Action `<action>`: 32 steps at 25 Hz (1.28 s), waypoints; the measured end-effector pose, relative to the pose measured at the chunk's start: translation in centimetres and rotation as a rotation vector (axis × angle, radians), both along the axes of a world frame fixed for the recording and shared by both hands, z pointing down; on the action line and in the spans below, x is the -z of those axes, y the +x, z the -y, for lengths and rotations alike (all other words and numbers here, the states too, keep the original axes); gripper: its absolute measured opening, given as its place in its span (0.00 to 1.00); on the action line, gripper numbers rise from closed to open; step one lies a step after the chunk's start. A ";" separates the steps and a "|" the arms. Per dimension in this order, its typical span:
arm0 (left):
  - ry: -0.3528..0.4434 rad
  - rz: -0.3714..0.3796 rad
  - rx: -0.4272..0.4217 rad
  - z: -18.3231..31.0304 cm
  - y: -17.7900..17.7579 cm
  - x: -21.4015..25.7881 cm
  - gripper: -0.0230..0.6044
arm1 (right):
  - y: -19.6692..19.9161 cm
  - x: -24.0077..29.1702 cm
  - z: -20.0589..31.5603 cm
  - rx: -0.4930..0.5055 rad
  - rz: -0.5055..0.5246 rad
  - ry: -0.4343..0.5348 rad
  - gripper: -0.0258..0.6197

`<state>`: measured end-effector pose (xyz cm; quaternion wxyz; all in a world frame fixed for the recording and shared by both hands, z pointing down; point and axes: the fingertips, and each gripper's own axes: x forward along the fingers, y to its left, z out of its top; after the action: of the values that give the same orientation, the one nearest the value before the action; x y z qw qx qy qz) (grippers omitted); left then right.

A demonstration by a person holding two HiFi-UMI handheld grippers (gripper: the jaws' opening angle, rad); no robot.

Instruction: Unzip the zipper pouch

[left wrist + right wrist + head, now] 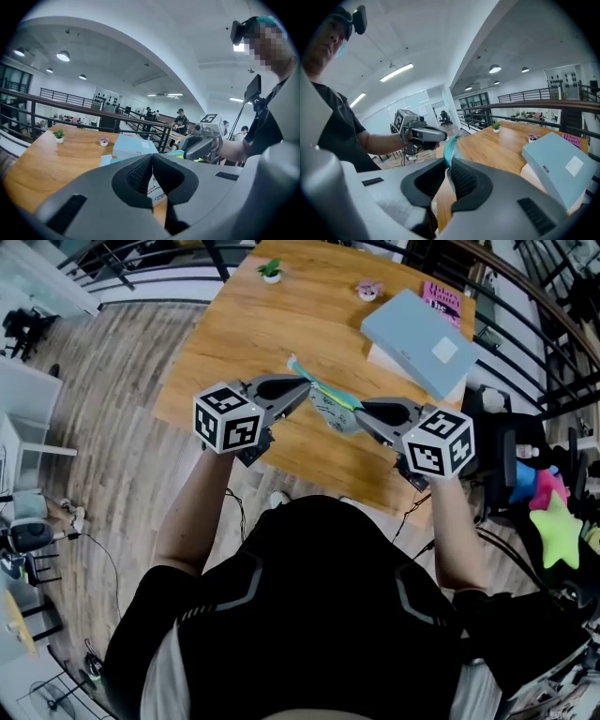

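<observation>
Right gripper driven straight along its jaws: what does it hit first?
The right gripper is clamped on the zipper pouch; beyond it, likely the left gripper, just left of that line, though depth is unclear.

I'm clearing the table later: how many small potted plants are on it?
2: a green potted plant near the far edge of the table, and a pink-flowered potted plant to its right, close to the pale blue box. More may be hidden behind that box.
</observation>
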<state>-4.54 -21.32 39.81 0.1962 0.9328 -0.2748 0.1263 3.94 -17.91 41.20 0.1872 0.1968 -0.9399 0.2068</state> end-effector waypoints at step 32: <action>-0.041 0.057 0.283 4.1 -5.8 -3.9 0.09 | 1.8 -4.2 5.0 -0.039 -0.028 -0.001 0.12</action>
<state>-10.30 -25.45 43.69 0.2232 0.8766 -0.4062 0.1293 5.71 -22.91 45.36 0.1964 0.2177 -0.9331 0.2081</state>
